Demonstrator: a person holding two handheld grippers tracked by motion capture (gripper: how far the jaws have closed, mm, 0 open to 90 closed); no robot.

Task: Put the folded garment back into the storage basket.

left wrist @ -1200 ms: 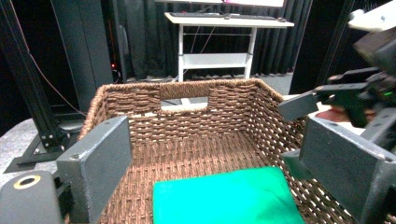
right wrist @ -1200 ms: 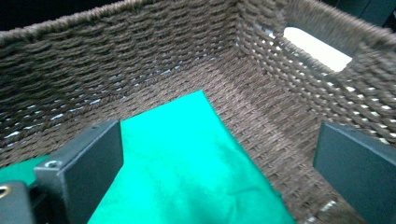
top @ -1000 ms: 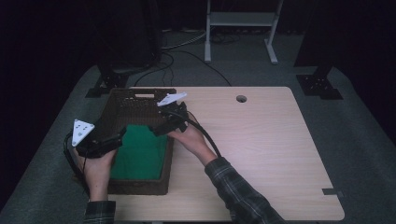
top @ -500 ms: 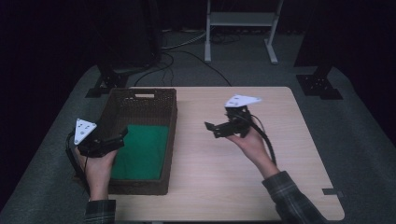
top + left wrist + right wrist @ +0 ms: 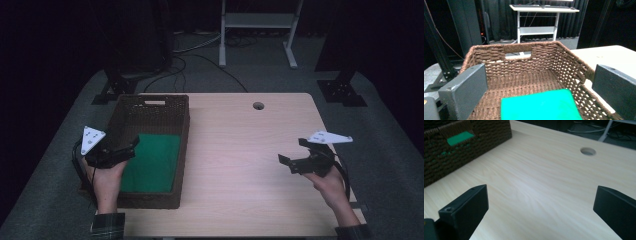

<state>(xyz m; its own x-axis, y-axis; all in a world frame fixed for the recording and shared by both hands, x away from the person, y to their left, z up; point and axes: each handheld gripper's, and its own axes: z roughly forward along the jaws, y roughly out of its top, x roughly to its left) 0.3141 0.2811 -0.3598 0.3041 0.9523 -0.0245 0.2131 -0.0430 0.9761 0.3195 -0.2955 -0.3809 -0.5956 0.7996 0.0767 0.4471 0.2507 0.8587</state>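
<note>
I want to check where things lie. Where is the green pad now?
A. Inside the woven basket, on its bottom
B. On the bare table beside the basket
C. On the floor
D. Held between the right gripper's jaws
A: the green pad lies flat on the bottom of the woven basket, with both grippers open and holding nothing.

Green pad: six o'clock end cut by left gripper view's edge.
Basket: nine o'clock portion cropped in right gripper view.
Forearms: cut at high view's bottom.
</note>
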